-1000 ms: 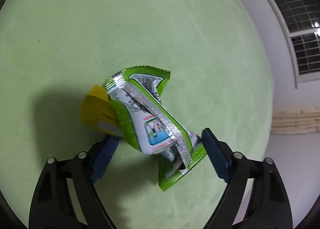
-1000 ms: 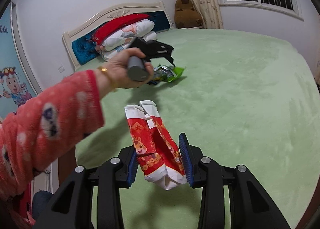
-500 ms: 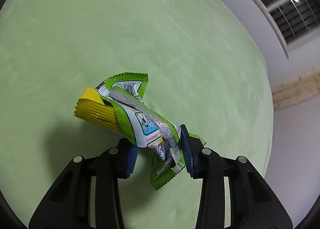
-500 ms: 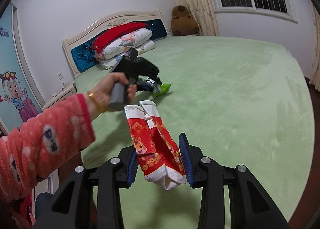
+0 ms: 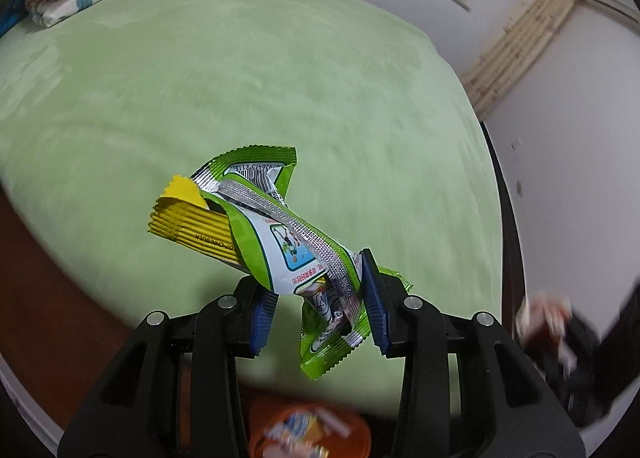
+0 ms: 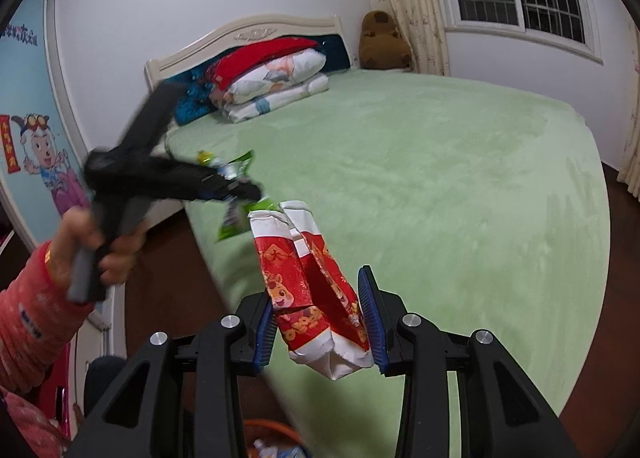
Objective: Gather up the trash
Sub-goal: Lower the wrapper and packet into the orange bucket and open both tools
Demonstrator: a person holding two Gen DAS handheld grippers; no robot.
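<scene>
i'm clamping the left gripper [image 5: 316, 310] on the green wrapper [image 5: 280, 242] and the right gripper [image 6: 320, 322] on the red packet [image 6: 312, 290], carrying both off the bed [image 6: 440, 177] over the orange bin [image 5: 308, 430] for dropping.

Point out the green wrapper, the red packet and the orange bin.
green wrapper [image 5: 280, 254], left wrist view, its white printed middle.
red packet [image 6: 298, 282], right wrist view, its red front.
orange bin [image 5: 360, 428], left wrist view, its right rim.
</scene>
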